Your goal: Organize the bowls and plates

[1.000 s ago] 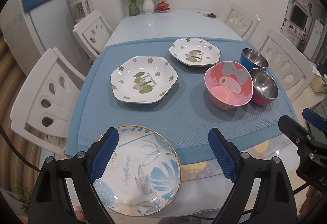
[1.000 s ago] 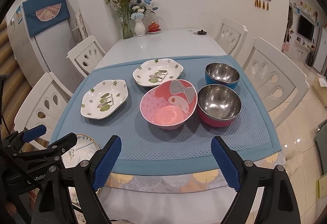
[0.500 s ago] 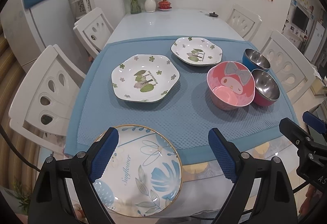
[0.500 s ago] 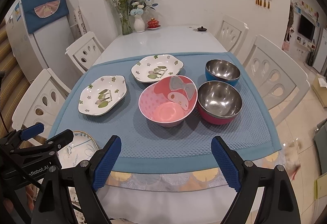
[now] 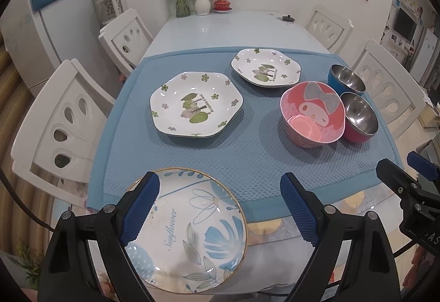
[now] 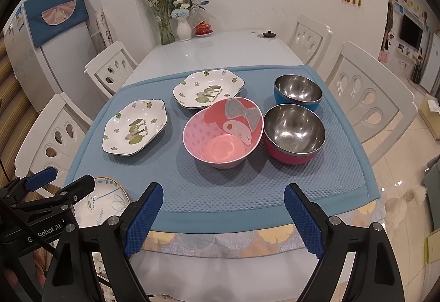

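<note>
Plates point(image 5: 196, 104) flat, bowls point(image 5: 313, 115) upright

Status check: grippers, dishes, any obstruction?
Left gripper and right gripper open, empty. Round blue-leaf plate under left jaws, untouched. Nothing in the way.

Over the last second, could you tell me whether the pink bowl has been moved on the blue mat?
No. The pink bowl sits in the same spot on the blue mat, beside the red steel bowl.
</note>
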{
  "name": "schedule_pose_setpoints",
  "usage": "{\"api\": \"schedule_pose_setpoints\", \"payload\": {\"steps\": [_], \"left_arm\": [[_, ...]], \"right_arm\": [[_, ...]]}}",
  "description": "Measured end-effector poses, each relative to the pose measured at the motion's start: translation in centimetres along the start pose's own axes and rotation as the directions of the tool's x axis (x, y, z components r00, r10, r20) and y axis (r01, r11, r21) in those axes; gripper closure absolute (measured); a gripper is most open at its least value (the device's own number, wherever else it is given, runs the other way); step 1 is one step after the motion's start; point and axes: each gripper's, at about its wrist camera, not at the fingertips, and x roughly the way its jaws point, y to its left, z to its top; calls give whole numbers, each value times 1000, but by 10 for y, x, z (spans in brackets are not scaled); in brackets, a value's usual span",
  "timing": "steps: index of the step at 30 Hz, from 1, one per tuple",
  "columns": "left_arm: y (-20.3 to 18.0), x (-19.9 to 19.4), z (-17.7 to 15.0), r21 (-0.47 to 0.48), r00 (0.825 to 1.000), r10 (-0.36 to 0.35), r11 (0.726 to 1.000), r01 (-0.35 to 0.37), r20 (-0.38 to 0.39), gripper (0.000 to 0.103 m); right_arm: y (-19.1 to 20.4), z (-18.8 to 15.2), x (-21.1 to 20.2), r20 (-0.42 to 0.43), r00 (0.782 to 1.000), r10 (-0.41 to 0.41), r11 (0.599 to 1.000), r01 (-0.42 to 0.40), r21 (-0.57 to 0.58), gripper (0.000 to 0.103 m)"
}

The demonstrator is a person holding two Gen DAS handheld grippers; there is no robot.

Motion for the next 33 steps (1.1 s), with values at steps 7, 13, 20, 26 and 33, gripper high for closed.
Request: {"api": "schedule_pose_setpoints", "payload": {"steps": [7, 13, 20, 26, 33], "left_arm": [[5, 0, 0, -7, 1000, 6, 1000, -6, 0, 14], [25, 1, 0, -53, 999, 40, 998, -40, 3, 14], [51, -1, 0, -121, 997, 77, 990, -75, 13, 14], [61, 1, -3, -132, 996, 94, 987, -93, 1, 14], [64, 2, -5, -141, 995, 96, 985, -96, -9, 14]], "right_arm": [[1, -1, 3, -6, 1000, 3, 1000, -3, 0, 15], [9, 1, 6, -8, 1000, 10, 1000, -10, -15, 15], [15, 4, 9, -11, 1000, 24, 999, -25, -34, 15], [17, 5, 13, -19, 999, 33, 999, -34, -41, 15], [17, 4, 16, -32, 999, 41, 998, -42, -46, 15]]}}
